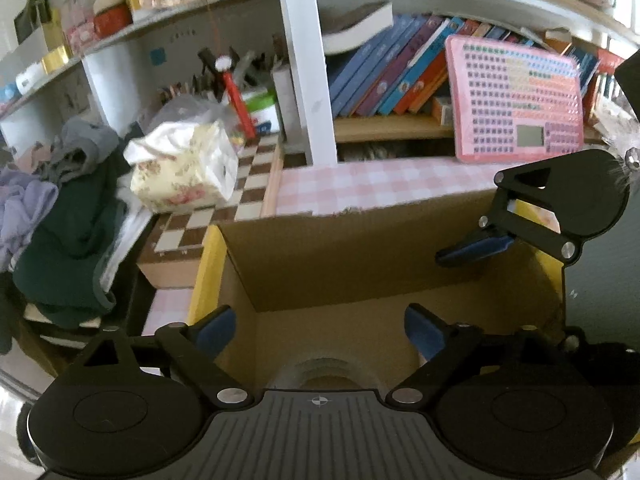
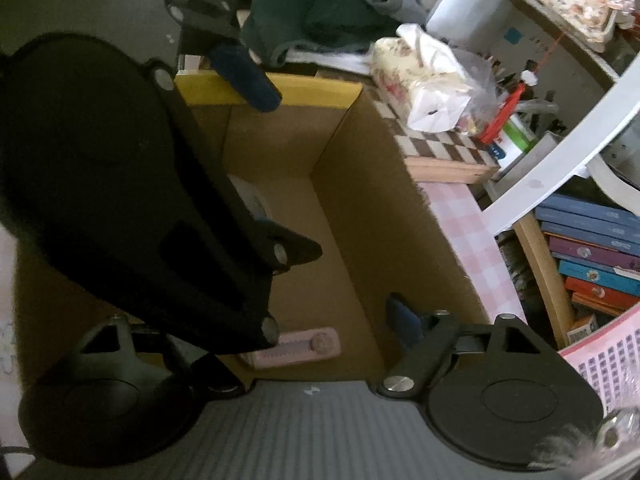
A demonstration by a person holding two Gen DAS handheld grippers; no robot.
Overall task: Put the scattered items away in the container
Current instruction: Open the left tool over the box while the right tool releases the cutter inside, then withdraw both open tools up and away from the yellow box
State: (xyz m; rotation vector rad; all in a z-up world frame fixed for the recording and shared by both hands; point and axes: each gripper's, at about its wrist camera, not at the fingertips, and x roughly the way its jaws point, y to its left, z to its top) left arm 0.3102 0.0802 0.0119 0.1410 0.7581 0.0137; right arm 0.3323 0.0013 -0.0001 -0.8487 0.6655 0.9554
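1. Far on the left, a pile of clothes (image 1: 60, 216) lies beside a flowery tissue box (image 1: 180, 168) on a checkered board (image 1: 224, 216).
2. Next, the left hand-held gripper (image 1: 318, 330) hangs over the open cardboard box (image 1: 360, 240). Its blue fingers (image 1: 216, 330) stand wide apart with nothing between them.
3. Down inside the box sit a clear roll of tape (image 1: 326, 372) and a pink comb-like thing (image 2: 296, 346).
4. Then the right hand-held gripper (image 2: 296, 332) points into the box too. It is let go, holding nothing.
5. Past the box, a pink checked cloth covers the desk (image 1: 380, 184).
6. Far right, a pink toy keyboard (image 1: 516, 100) leans on the books (image 1: 392, 68).
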